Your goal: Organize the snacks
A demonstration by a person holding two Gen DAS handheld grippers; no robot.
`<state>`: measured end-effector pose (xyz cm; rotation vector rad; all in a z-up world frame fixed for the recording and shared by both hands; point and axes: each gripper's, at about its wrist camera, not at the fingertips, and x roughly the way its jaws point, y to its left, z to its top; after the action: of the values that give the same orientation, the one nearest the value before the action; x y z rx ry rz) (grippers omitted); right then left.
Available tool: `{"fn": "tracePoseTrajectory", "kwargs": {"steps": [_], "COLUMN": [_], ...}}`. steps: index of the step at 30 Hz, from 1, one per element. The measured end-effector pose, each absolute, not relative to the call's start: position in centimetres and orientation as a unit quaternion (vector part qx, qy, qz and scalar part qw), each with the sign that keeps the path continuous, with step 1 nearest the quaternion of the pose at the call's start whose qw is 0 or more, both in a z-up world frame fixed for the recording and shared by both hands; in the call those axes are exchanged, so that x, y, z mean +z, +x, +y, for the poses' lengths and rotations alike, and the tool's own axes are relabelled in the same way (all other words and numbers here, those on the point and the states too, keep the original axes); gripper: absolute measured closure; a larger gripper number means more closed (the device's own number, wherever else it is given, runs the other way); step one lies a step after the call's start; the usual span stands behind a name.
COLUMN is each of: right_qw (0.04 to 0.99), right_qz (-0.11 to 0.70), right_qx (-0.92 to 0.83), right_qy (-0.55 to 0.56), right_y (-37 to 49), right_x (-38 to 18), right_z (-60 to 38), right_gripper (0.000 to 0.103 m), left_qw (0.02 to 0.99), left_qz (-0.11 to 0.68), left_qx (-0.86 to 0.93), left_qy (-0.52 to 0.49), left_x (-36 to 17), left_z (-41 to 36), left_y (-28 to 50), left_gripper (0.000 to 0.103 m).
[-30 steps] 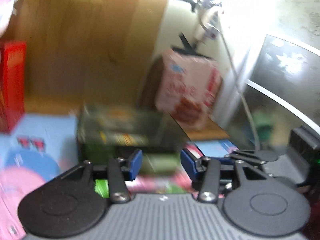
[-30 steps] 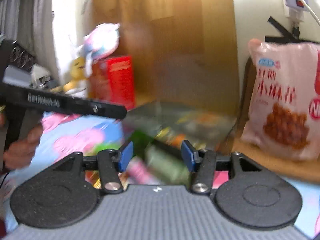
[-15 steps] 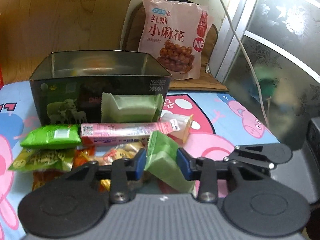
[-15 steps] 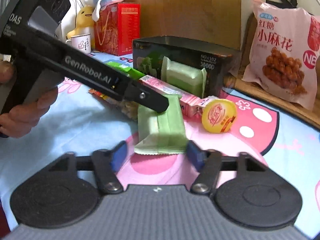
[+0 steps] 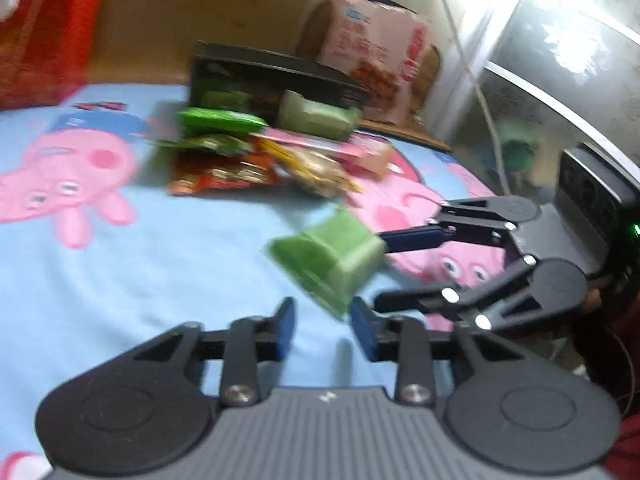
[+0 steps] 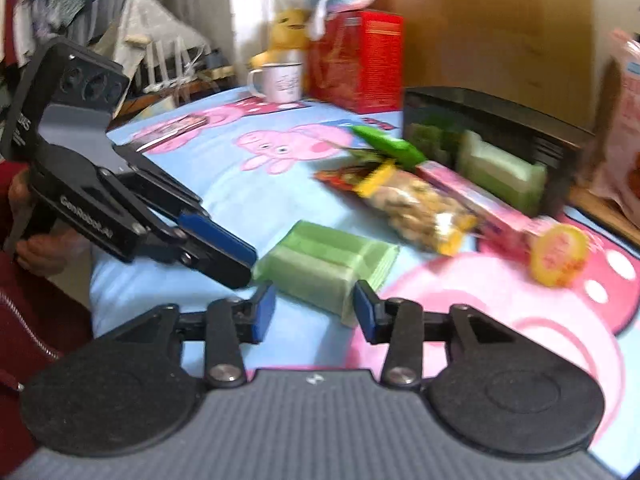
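A pale green snack packet (image 5: 332, 256) (image 6: 324, 266) lies on the cartoon-print cloth, apart from the snack pile. My left gripper (image 5: 322, 330) is open just short of its near end. My right gripper (image 6: 314, 312) is open with its pads at either side of the packet's near end. A dark tin box (image 5: 276, 80) (image 6: 492, 128) stands behind the pile, which holds another green packet (image 6: 500, 176), a pink bar (image 6: 472, 196), a nut bag (image 6: 416, 208) and green and red wrappers (image 5: 220, 148). A yellow jelly cup (image 6: 558, 254) lies to the right.
A red carton (image 5: 44, 32) (image 6: 360, 60), a white mug (image 6: 278, 80) and plush toys (image 6: 316, 12) stand at the back. A large pink snack bag (image 5: 376, 48) leans on the wall behind the tin. Both views are motion-blurred.
Both grippers pulled back from the tin and pile. The green packet, held between the left pads half a second ago, now lies on the cloth ahead of the open left gripper.
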<state>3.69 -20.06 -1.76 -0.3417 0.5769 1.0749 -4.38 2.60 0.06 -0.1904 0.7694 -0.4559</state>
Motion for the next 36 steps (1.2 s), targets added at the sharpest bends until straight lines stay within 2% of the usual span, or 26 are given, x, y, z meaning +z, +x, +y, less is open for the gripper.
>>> {"fn": "tracePoseTrajectory", "kwargs": {"steps": [1, 5, 12, 14, 15, 18, 22, 29, 36], "right_qw": [0.807, 0.823, 0.831, 0.826, 0.819, 0.818, 0.815, 0.835, 0.886], "right_qz": [0.264, 0.262, 0.278, 0.279, 0.28, 0.26, 0.269, 0.241, 0.159], "right_qx": [0.501, 0.478, 0.457, 0.465, 0.477, 0.482, 0.497, 0.484, 0.424], "right_qy": [-0.168, -0.157, -0.155, -0.156, -0.154, -0.175, -0.131, -0.1, -0.097], "right_y": [3.4, 3.9, 4.6, 4.6, 4.4, 3.2, 2.8, 2.6, 7.9], "right_x": [-1.8, -1.7, -2.5, -2.5, -2.5, -2.6, -2.1, -0.9, 4.8], "right_z": [-19.8, -20.2, -20.9, -20.4, -20.0, -18.8, -19.6, -19.0, -19.2], "right_gripper": [0.045, 0.03, 0.027, 0.027, 0.032, 0.038, 0.065, 0.067, 0.067], "left_qw": [0.901, 0.886, 0.847, 0.852, 0.852, 0.856, 0.852, 0.868, 0.911], "left_qz": [0.365, 0.374, 0.414, 0.411, 0.411, 0.408, 0.407, 0.379, 0.292], "left_qx": [-0.213, -0.226, -0.256, -0.253, -0.252, -0.249, -0.252, -0.248, -0.25], "left_qy": [-0.098, -0.157, -0.214, -0.204, -0.204, -0.197, -0.211, -0.205, -0.146], "left_x": [0.5, 1.0, -0.9, -1.0, -1.0, -1.1, -0.9, 1.4, 8.1], "left_z": [3.2, 4.2, 1.9, 1.4, 1.5, 2.3, 4.5, 5.1, 3.0], "left_y": [-4.4, -2.6, 0.4, 0.7, 0.7, 0.2, -1.2, 0.4, 8.1], "left_gripper": [0.049, 0.048, 0.047, 0.052, 0.056, 0.063, 0.064, 0.064, 0.064]}}
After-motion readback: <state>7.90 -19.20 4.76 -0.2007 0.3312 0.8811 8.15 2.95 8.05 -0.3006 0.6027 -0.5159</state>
